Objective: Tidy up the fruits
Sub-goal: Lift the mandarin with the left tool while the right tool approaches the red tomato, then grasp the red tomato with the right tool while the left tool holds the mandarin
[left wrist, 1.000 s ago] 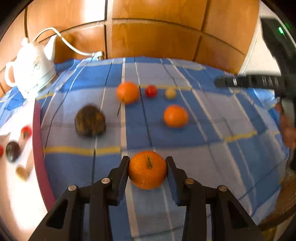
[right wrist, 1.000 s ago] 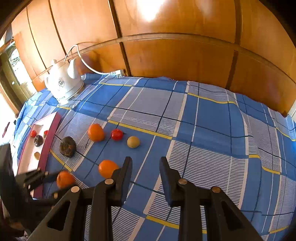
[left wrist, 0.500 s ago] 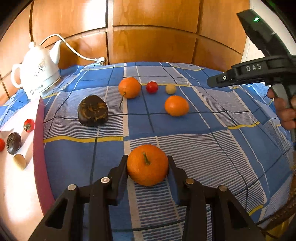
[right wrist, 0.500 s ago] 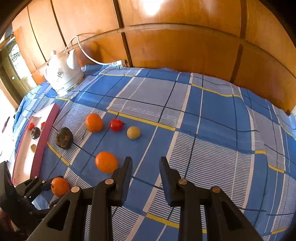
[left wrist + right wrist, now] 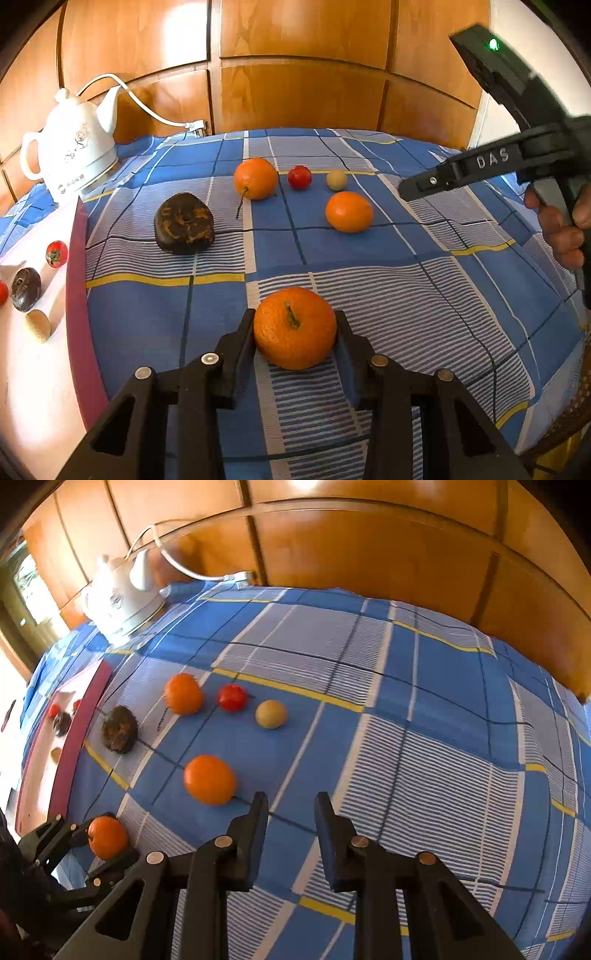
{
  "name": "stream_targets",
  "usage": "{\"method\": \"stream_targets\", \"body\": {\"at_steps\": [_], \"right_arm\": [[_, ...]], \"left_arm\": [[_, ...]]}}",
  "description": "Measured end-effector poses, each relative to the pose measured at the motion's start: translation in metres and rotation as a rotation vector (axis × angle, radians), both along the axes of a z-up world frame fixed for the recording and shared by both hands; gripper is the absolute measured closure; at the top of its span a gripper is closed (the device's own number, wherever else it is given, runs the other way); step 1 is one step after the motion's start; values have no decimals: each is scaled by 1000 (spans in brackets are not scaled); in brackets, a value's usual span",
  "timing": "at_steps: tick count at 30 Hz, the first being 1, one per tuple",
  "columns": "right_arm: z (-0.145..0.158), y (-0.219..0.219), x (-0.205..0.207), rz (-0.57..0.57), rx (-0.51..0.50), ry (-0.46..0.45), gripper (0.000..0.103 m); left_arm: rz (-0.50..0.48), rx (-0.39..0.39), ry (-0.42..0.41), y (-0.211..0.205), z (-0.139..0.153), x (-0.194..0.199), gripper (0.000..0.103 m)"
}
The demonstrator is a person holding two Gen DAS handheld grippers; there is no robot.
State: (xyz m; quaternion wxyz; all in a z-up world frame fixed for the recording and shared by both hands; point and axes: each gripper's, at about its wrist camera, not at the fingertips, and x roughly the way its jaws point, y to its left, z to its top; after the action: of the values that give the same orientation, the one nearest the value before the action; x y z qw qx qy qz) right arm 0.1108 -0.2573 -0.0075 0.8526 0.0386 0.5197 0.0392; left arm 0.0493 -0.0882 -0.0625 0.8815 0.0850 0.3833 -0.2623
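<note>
We hold round stemmed orange mandarin (image 5: 294, 328) in left tongs (image 5: 294, 332) near bench front edge: light, firm, rolls; pinch across middle. Right tongs (image 5: 291, 812) open, empty.

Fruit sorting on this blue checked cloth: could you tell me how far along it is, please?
Done: a few small fruits already lie on the white tray at the left. In hand: the left gripper is shut on a stemmed orange; the right gripper is open and holds nothing. Left: two oranges, a red fruit, a beige fruit and a dark brown fruit remain on the cloth.
</note>
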Motion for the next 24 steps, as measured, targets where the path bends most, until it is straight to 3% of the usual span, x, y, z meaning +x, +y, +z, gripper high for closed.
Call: {"method": "stream_targets", "body": {"at_steps": [7,16,24], "right_arm": [[10,27,15,59,75,-6,77],[18,62,55,104,73,-36,64],[6,93,101,164,-21,-11,59]], "left_arm": [[-12,-3,-8,0,0,0,63],[-21,-18,-13,3,0,-2,63],[-28,-31,-19,5,1,-2,63]]}}
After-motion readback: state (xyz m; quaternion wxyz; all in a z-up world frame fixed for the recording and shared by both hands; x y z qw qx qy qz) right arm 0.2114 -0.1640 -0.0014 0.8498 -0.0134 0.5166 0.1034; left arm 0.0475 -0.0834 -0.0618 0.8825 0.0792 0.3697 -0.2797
